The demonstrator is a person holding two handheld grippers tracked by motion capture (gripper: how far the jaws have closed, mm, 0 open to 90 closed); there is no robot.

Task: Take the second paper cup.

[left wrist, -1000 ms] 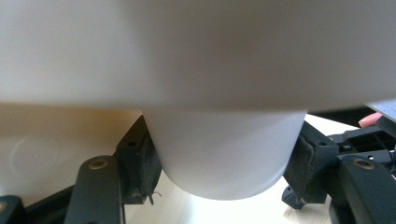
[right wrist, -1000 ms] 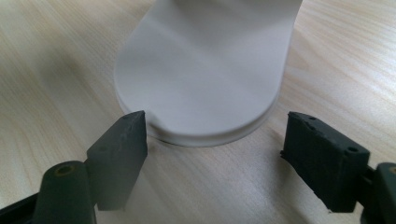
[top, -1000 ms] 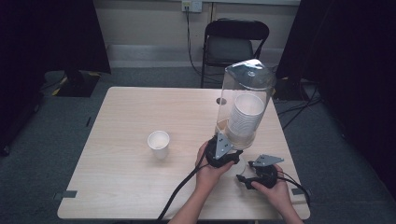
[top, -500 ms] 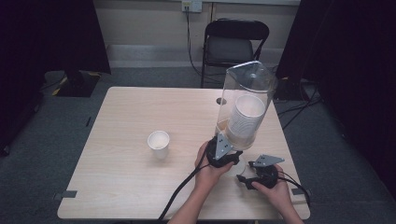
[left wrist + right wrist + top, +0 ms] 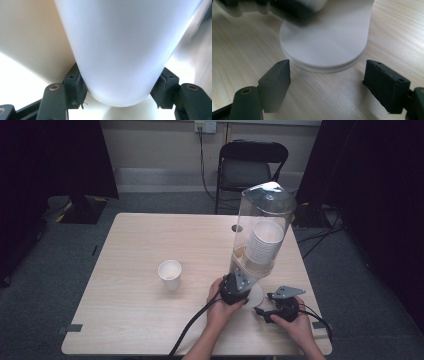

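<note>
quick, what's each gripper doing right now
Left gripper: closed on the bottom cup under the dispenser.
Right gripper: open, empty, by the dispenser's base.

Pale wood-grain table, light beige with fine streaks. White cup standing out on it. See-through dispenser with a white stack inside and a white round base. White cup bottom up close between black pads. Left gripper black, with a black cable. Right gripper black too, grey plate on top. Black chair at the back, dark grey-blue carpet, cream wall, black curtains both sides.
</note>
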